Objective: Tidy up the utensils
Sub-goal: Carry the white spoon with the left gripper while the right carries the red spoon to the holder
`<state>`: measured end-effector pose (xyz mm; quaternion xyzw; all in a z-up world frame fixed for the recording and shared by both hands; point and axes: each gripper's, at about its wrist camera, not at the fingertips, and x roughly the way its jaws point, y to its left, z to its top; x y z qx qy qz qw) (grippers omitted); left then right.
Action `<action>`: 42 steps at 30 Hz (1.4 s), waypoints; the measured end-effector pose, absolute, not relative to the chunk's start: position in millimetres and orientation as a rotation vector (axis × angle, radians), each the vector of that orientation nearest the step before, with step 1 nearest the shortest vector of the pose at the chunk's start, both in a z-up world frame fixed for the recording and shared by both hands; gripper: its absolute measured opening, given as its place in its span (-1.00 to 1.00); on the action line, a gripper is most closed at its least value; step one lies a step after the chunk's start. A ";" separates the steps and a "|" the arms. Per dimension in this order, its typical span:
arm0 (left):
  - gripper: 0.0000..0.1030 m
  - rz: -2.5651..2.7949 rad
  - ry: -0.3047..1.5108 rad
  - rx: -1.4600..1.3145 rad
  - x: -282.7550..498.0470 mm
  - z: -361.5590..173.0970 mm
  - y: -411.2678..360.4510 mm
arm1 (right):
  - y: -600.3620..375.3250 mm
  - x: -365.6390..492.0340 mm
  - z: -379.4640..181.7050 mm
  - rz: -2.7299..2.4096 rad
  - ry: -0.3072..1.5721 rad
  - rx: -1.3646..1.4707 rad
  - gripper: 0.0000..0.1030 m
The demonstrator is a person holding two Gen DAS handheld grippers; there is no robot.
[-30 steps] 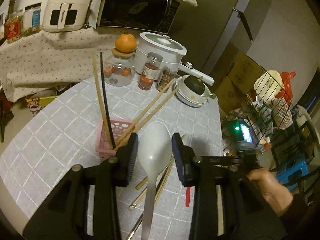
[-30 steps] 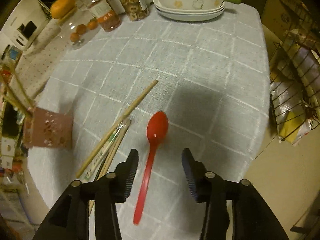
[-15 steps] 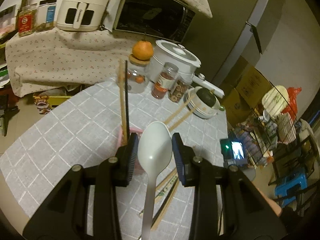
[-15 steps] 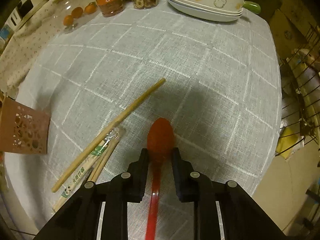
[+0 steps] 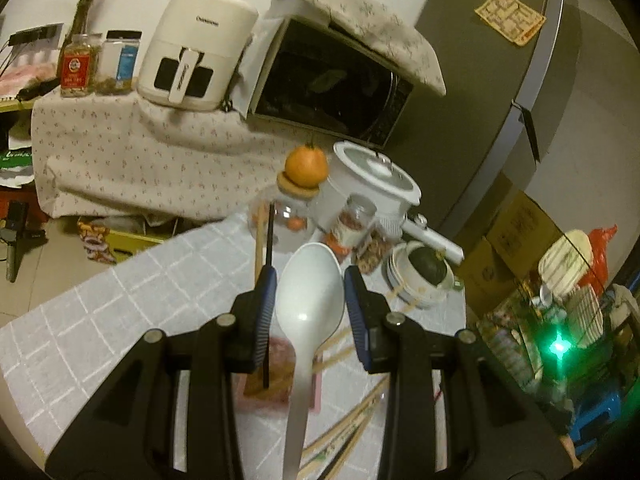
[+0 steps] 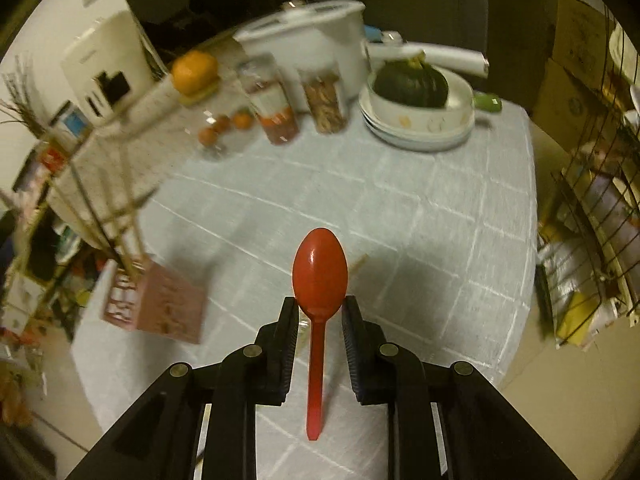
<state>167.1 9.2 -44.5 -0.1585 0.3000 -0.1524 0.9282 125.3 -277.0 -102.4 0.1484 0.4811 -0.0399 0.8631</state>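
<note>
A: What does the left gripper (image 5: 310, 300) hold?

B: It pinches a white plastic spoon (image 5: 309, 308). The blue pads press on both sides of the bowl of the spoon, and the handle runs down toward the camera. The spoon is in the air above the table with the grey checked tablecloth (image 5: 120, 300).

A: And what is under it?

B: Under the spoon stands a small pink plastic basket with holes (image 5: 280, 380). In it stand long wooden chopsticks (image 5: 259, 236) and one black chopstick (image 5: 270, 240), leaning. More wooden chopsticks (image 5: 348, 428) lie flat on the cloth just beside the basket, some in a paper wrapper.

A: How is the right gripper (image 6: 319, 312)?

B: Its jaws have just been closing, and now they are pressed on a red plastic spoon (image 6: 319, 276). They grip it at the lower part of the bowl. The bowl points away from the camera and the thin handle hangs down between the fingers. The spoon is lifted off the cloth; its shadow falls on the table to the right.

A: Where is the basket in this view?

B: It is at the left, blurred, well apart from the red spoon.

A: What else is on the table?

B: At the far side there is a white pot with a lid (image 6: 312, 40), two glass jars with food (image 6: 276, 108), an orange (image 6: 195, 71) on a jar lid, and a dark green squash (image 6: 412, 82) in a stack of white bowls (image 6: 420, 128).
</note>
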 end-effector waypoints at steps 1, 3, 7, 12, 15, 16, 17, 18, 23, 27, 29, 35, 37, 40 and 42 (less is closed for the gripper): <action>-0.28 -0.310 0.608 -0.329 170.0 -43.8 9.2 | -274.5 129.0 -96.4 -0.077 0.998 0.309 -0.57; -0.28 -0.310 0.590 -0.326 176.6 -42.3 7.5 | -270.8 127.5 -88.6 -0.067 0.977 0.312 -0.57; -0.28 -0.302 0.529 -0.307 183.0 -42.1 5.7 | -265.9 134.2 -88.1 -0.058 0.968 0.319 -0.57; -0.28 -0.308 0.472 -0.304 194.5 -46.1 5.5 | -260.4 140.1 -88.9 -0.041 0.961 0.319 -0.57; -0.28 -0.306 0.457 -0.303 201.6 -51.3 1.4 | -254.4 144.6 -90.2 -0.030 0.961 0.307 -0.57; -0.28 -0.308 0.450 -0.305 202.7 -52.5 -0.3 | -252.7 145.3 -90.3 -0.029 0.961 0.305 -0.57; -0.28 -0.314 0.444 -0.303 203.8 -54.8 -3.2 | -250.5 146.3 -90.9 -0.025 0.962 0.303 -0.57; -0.28 -0.318 0.439 -0.298 204.2 -57.0 -6.1 | -249.0 146.9 -91.3 -0.022 0.964 0.301 -0.57; -0.28 -0.322 0.419 -0.203 202.8 -72.9 -26.5 | -240.9 148.6 -91.9 -0.011 0.963 0.274 -0.57; -0.28 -0.311 0.378 -0.142 199.5 -77.4 -35.1 | -237.7 149.0 -93.1 -0.005 0.963 0.269 -0.57; -0.28 -0.308 0.363 -0.119 198.9 -79.0 -37.5 | -236.3 149.4 -93.9 -0.005 0.965 0.267 -0.57; -0.28 -0.286 0.387 -0.134 205.5 -91.6 -30.7 | -234.8 150.0 -95.2 -0.019 0.969 0.268 -0.57; -0.28 -0.281 0.412 -0.158 208.7 -95.5 -24.6 | -234.2 148.9 -93.4 -0.024 0.960 0.268 -0.57; -0.28 -0.272 0.432 -0.161 206.9 -99.2 -21.6 | -231.2 146.4 -89.2 -0.026 0.946 0.258 -0.57; -0.28 -0.278 0.451 -0.152 204.7 -99.7 -20.7 | -227.9 144.8 -86.1 -0.026 0.937 0.250 -0.57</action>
